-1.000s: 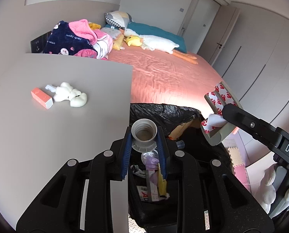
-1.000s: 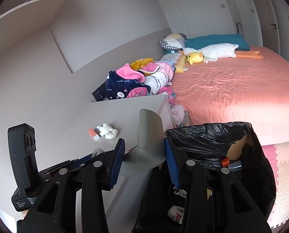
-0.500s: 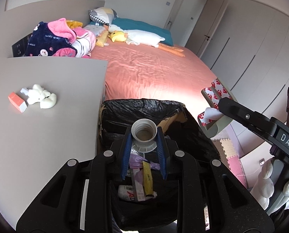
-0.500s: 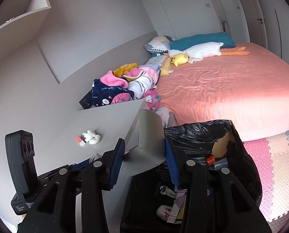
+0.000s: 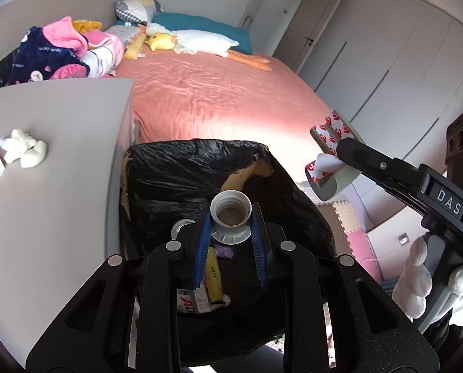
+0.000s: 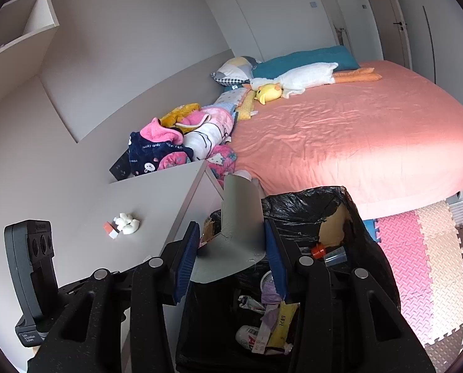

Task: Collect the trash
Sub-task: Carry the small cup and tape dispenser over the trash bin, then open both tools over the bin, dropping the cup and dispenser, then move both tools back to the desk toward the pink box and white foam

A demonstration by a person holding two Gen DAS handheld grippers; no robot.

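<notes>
Both grippers over the bin (image 5: 175, 168); its depths dim.
Left gripper (image 5: 230, 217) pinches a bottle neck (image 5: 230, 212); right gripper (image 6: 231, 248) jaws opening, grey strip (image 6: 237, 217) between.

Both wrist views look steeply down, close above the black-lined bin (image 5: 175, 180) (image 6: 296, 205). Left faces bed (image 5: 219, 99) and wardrobes; right, further right, faces headboard wall. Shared: bin, desk (image 5: 51, 143) (image 6: 156, 192), bed.

White bottle neck (image 5: 230, 214) and curved grey strip (image 6: 240, 230), perhaps adhesive-backed, hang over black-lined bin (image 6: 306, 208).
</notes>
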